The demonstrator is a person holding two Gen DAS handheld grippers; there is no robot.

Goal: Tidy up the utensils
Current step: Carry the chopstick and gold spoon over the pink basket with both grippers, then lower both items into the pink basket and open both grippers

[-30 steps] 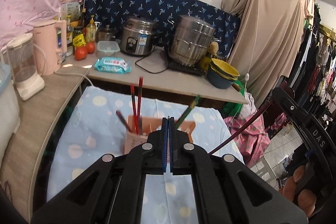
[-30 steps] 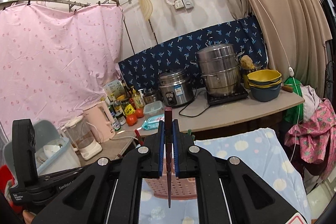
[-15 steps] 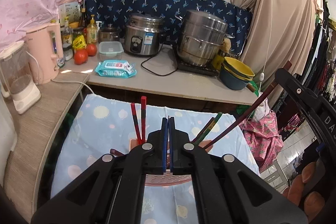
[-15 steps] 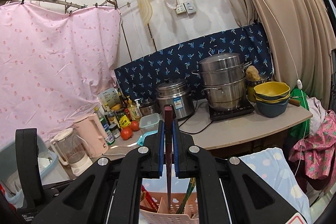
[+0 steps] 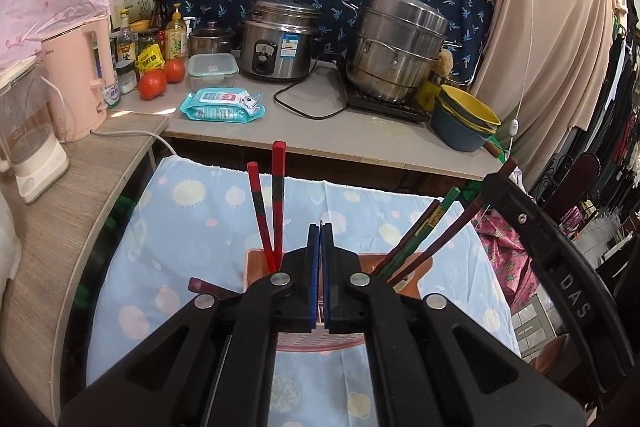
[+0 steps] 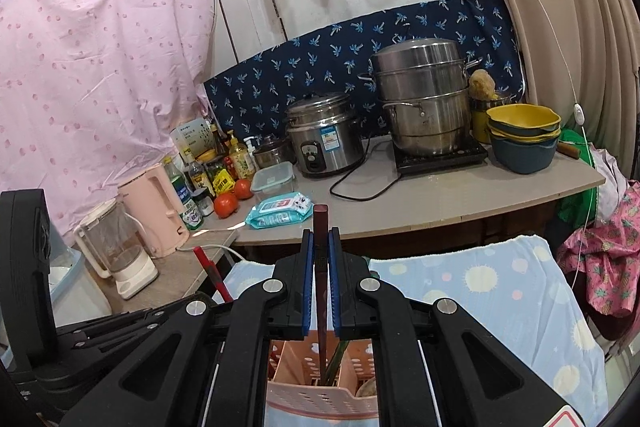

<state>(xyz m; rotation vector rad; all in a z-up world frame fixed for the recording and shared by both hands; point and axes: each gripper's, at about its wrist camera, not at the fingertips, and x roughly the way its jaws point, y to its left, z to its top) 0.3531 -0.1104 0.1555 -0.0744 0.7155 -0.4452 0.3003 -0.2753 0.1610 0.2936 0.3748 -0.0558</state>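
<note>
A pink perforated utensil holder (image 5: 256,263) (image 6: 320,395) stands on the blue dotted cloth (image 5: 192,219). Two red chopsticks (image 5: 276,195) stand in its left part, green and brown chopsticks (image 5: 424,227) in its right part. My right gripper (image 6: 321,247) is shut on a dark brown chopstick (image 6: 321,223), held upright with its tip down inside a compartment of the holder; this chopstick also shows in the left wrist view (image 5: 460,223). My left gripper (image 5: 320,239) is shut and empty, just above the holder's near side.
A counter (image 5: 320,131) behind the cloth holds a rice cooker (image 5: 280,43), a steamer pot (image 5: 396,47), stacked bowls (image 5: 464,123), a wipes pack (image 5: 224,105), tomatoes, bottles. A pink kettle (image 5: 76,79) and blender (image 5: 28,131) stand on the left shelf.
The right gripper has brought the dark chopstick down and over the holder, so its tip now sits inside a compartment. The left gripper has moved closer above the holder and stays shut.
</note>
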